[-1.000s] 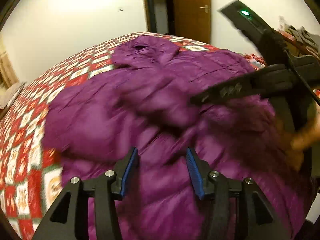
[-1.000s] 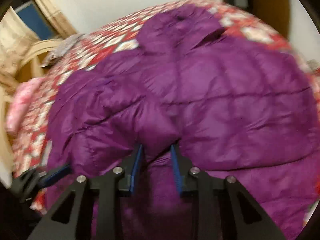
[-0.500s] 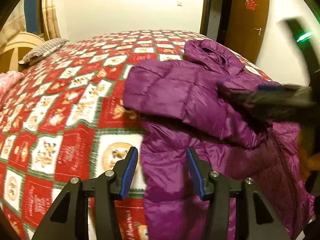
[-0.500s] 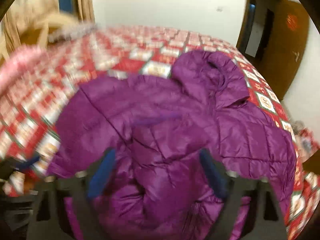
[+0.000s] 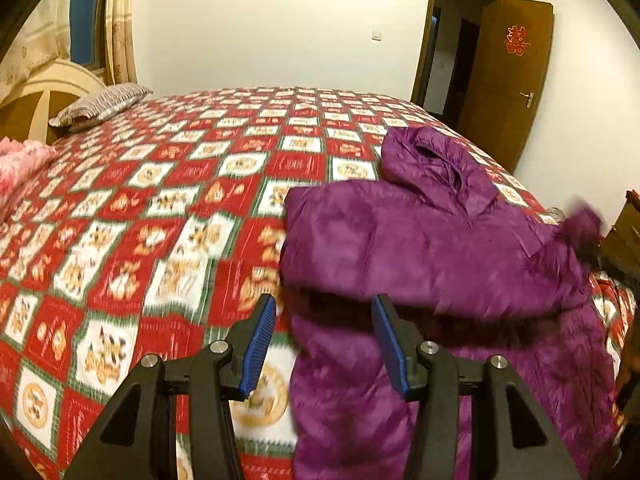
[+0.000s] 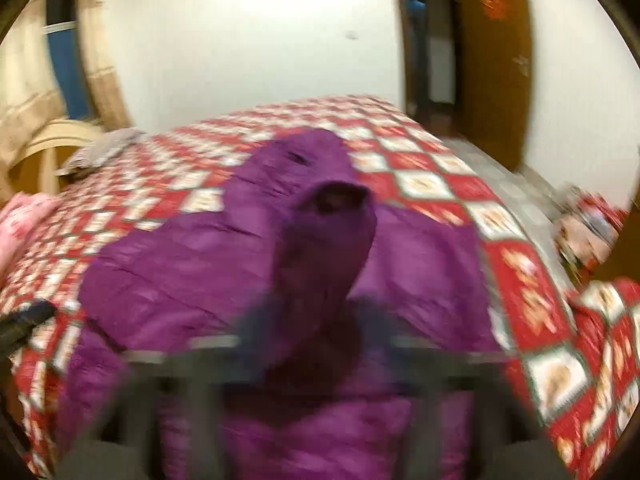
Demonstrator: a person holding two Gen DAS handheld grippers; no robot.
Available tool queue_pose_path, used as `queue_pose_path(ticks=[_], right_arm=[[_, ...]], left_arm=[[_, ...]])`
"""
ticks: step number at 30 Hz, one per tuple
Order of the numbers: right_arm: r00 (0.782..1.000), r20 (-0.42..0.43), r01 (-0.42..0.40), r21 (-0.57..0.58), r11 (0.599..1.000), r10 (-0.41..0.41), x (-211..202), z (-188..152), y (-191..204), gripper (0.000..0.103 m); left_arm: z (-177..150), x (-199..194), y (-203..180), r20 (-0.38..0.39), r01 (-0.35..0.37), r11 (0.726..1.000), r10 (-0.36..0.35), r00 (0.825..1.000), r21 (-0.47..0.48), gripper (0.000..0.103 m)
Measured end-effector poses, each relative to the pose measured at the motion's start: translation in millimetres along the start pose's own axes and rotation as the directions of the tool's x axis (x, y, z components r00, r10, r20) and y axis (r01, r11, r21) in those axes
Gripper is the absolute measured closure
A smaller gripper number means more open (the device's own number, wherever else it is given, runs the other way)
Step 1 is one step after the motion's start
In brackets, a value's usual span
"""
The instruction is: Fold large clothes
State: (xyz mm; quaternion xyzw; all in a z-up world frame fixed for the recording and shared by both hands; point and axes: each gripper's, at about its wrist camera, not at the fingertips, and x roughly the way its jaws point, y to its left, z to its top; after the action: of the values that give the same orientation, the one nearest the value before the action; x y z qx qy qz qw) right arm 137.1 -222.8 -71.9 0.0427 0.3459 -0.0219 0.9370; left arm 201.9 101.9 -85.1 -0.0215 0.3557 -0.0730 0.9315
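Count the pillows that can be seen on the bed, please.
1 for certain: a grey striped pillow lies at the far left of the bed, by the headboard. The pink bundle in front of it may be bedding or another pillow; I cannot tell.

A home bedroom: a wide bed (image 5: pixel 168 216) under a red patchwork quilt, pillow (image 5: pixel 100 104) at upper left, wooden door (image 5: pixel 508 80) upper right.

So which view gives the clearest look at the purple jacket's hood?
The left wrist view: the hood lies sharp on the red patterned bedspread, above the folded-over body. The right wrist view is motion-blurred, and a raised sleeve stands in front of the hood, covering part of it.
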Motion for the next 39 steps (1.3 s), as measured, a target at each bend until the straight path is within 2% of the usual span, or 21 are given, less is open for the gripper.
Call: queue_pose_path(ticks=[1, 3, 4, 5, 7, 8, 9, 10, 12, 14, 16, 19, 21, 23, 24, 25, 27, 30, 33, 37, 39], right_arm=[[0.999, -0.011, 0.031, 0.031, 0.999, -0.030, 0, -6, -12, 0.001], [0.994, -0.031, 0.105, 0.108, 0.989, -0.102, -3, -21, -39, 0.008], [0.988, -0.039, 0.156, 0.149, 0.976, -0.152, -7, -26, -49, 0.024], [0.980, -0.027, 0.197, 0.221, 0.955, -0.196, -17, -31, -63, 0.032], [0.982, 0.005, 0.178, 0.295, 0.939, -0.188, -29, -31, -75, 0.045], [0.989, 0.030, 0.126, 0.300, 0.945, -0.142, -32, -27, -75, 0.048], [0.994, 0.033, 0.091, 0.281, 0.955, -0.104, -31, -23, -73, 0.054], [0.998, 0.026, 0.056, 0.237, 0.970, -0.064, -27, -18, -64, 0.055], [1.000, 0.010, 0.013, 0.150, 0.989, -0.014, -19, -12, -45, 0.055], [0.999, -0.048, -0.018, 0.073, 0.997, 0.022, 0, -9, -27, 0.055], [0.995, -0.096, -0.013, 0.049, 0.999, 0.017, 17, -12, -23, 0.055], [0.975, -0.218, 0.042, 0.027, 0.999, -0.035, 50, -20, -29, 0.055], [0.973, -0.232, 0.016, 0.035, 0.999, -0.007, 51, -21, -33, 0.054], [0.972, -0.233, -0.003, 0.036, 0.999, 0.011, 45, -12, -36, 0.048], [0.975, -0.218, -0.025, 0.053, 0.998, 0.036, 39, -4, -38, 0.037], [0.979, -0.195, -0.046, 0.073, 0.996, 0.059, 33, 7, -41, 0.023], [0.984, -0.153, -0.073, 0.097, 0.993, 0.088, 32, 31, -46, 0.014], [0.985, -0.124, -0.101, 0.124, 0.987, 0.116, 50, 75, -50, 0.014], [0.984, -0.134, -0.097, 0.161, 0.982, 0.119, 94, 119, -49, 0.014], [0.979, -0.167, -0.086, 0.184, 0.979, 0.117, 155, 159, -52, 0.015], [0.975, -0.184, -0.092, 0.179, 0.980, 0.125, 178, 172, -51, 0.015]], left_arm=[[5, 1, -4, 0.002, -0.004, 1.000, 0.004, 1.000, 0.005, 0.052], [14, 5, -11, 0.003, -0.004, 1.000, 0.004, 1.000, 0.016, 0.052], [17, 6, -14, 0.004, -0.004, 1.000, 0.004, 1.000, 0.018, 0.052], [20, 8, -17, 0.006, -0.003, 1.000, 0.003, 1.000, 0.024, 0.052], [27, 12, -25, 0.013, -0.010, 0.999, 0.009, 1.000, 0.042, 0.052], [32, 16, -30, 0.016, -0.020, 0.998, 0.020, 1.000, 0.055, 0.052], [37, 21, -35, 0.015, -0.033, 0.997, 0.032, 0.999, 0.069, 0.052], [41, 26, -40, 0.012, -0.041, 0.996, 0.040, 0.999, 0.081, 0.052], [47, 37, -47, 0.013, -0.046, 0.994, 0.045, 0.999, 0.097, 0.052], [52, 52, -51, 0.008, -0.061, 0.994, 0.060, 0.998, 0.093, 0.052], [53, 73, -53, -0.016, -0.085, 0.992, 0.087, 0.996, 0.096, 0.052], [49, 104, -49, -0.065, -0.124, 0.987, 0.131, 0.989, 0.104, 0.052], [43, 122, -46, -0.115, -0.120, 0.986, 0.133, 0.984, 0.113, 0.052], [43, 127, -44, -0.126, -0.104, 0.986, 0.120, 0.985, 0.127, 0.052], [46, 126, -44, -0.125, -0.097, 0.987, 0.113, 0.986, 0.127, 0.052], [53, 124, -42, -0.123, -0.080, 0.990, 0.095, 0.988, 0.120, 0.052], [74, 120, -41, -0.104, -0.040, 0.994, 0.051, 0.993, 0.102, 0.052], [116, 127, -43, -0.081, 0.001, 0.996, 0.007, 0.997, 0.092, 0.052], [158, 156, -50, -0.110, 0.067, 0.994, -0.057, 0.992, 0.088, 0.047], [205, 220, -61, -0.181, 0.165, 0.986, -0.155, 0.971, 0.041, 0.047], [217, 247, -63, -0.209, 0.186, 0.983, -0.183, 0.961, -0.003, 0.047]])
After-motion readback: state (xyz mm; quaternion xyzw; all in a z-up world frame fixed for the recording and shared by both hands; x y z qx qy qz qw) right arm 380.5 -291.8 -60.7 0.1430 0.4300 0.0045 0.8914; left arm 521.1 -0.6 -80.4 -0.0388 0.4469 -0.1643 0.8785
